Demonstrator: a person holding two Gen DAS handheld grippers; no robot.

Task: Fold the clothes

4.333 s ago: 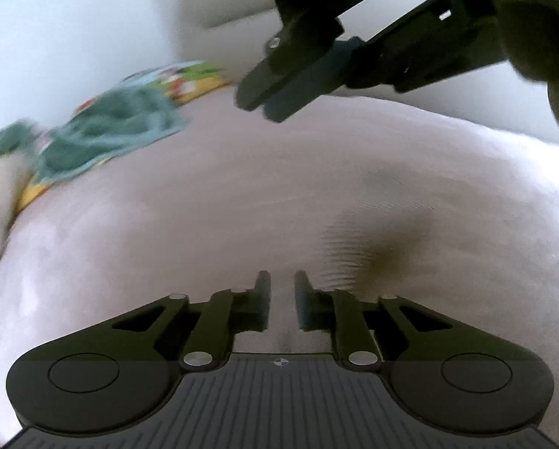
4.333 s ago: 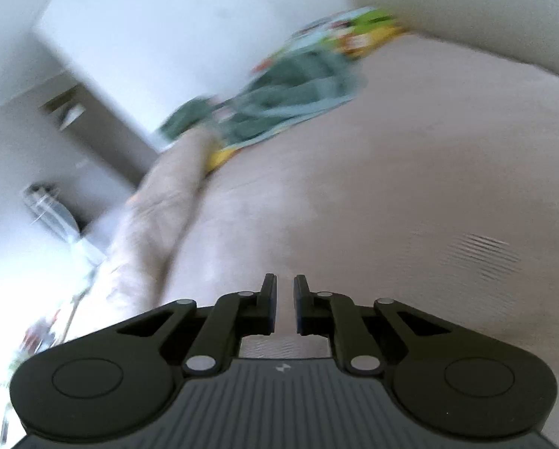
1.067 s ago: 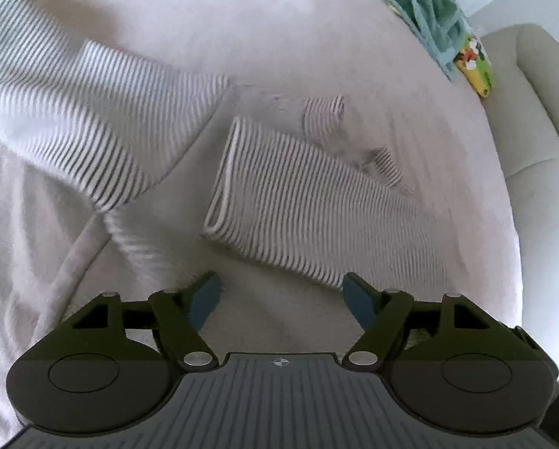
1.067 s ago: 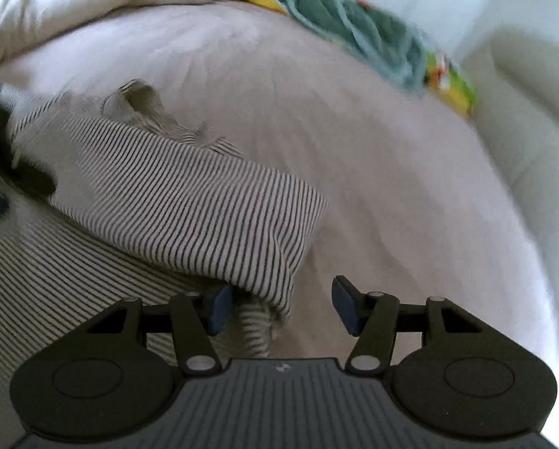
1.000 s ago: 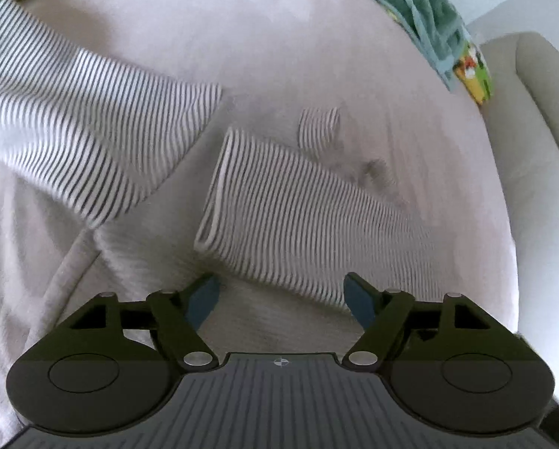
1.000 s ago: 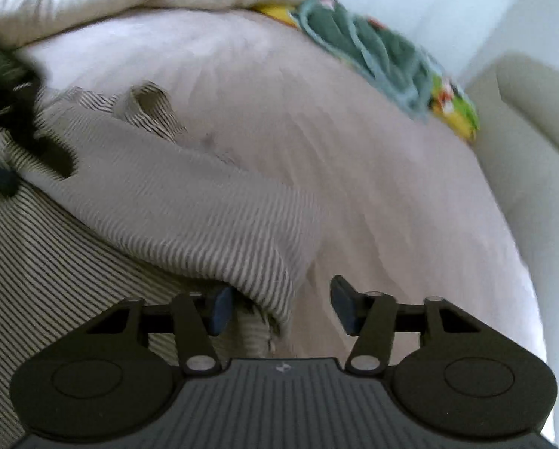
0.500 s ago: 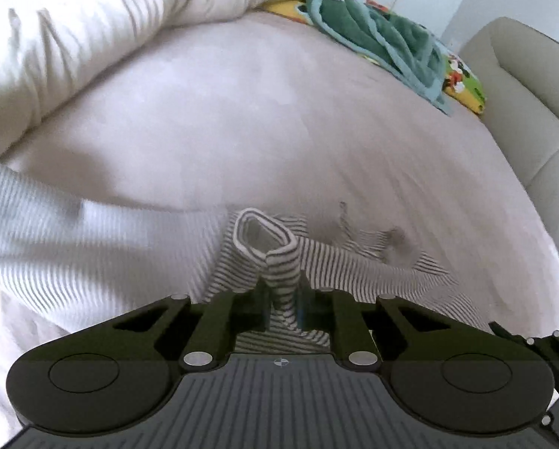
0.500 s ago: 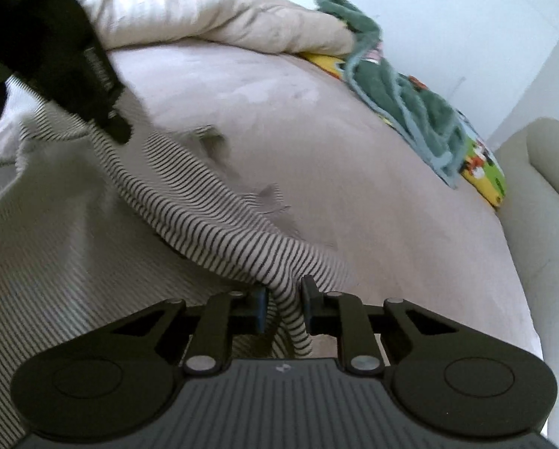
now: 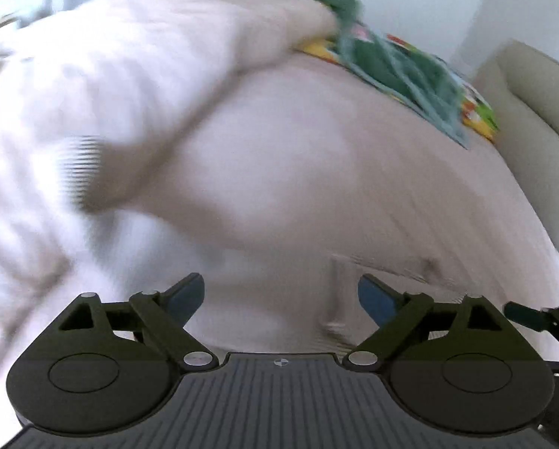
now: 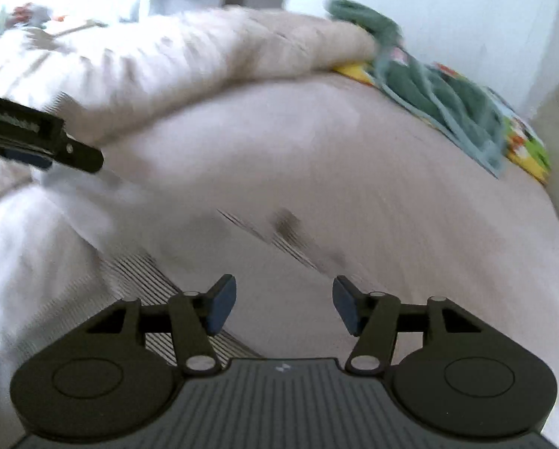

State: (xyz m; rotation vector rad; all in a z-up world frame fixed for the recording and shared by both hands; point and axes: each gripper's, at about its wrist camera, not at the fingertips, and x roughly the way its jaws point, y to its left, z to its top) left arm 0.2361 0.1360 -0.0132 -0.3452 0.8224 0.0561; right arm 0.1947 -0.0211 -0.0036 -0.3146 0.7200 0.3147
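Now both grippers' fingers spread apart, empty.

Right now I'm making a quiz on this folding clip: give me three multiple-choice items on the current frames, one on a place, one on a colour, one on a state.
1. Where does the green towel lie?
A. between the right gripper's fingers
B. at the far edge of the bed, over a bright printed cloth
C. under the striped garment

2. What colour are the gripper pads?
A. blue
B. red
C. white

3. How does the left gripper stand?
A. shut on the striped garment
B. shut with nothing in it
C. open, gripping nothing

Answers:
1 B: the towel rests far off on the yellow and green printed cloth, beside the pale duvet.
2 A: the pads show blue in both wrist views.
3 C: its jaws have just been opening, and the striped garment lies on the bed, pressed by no pad. The right gripper stands open too.
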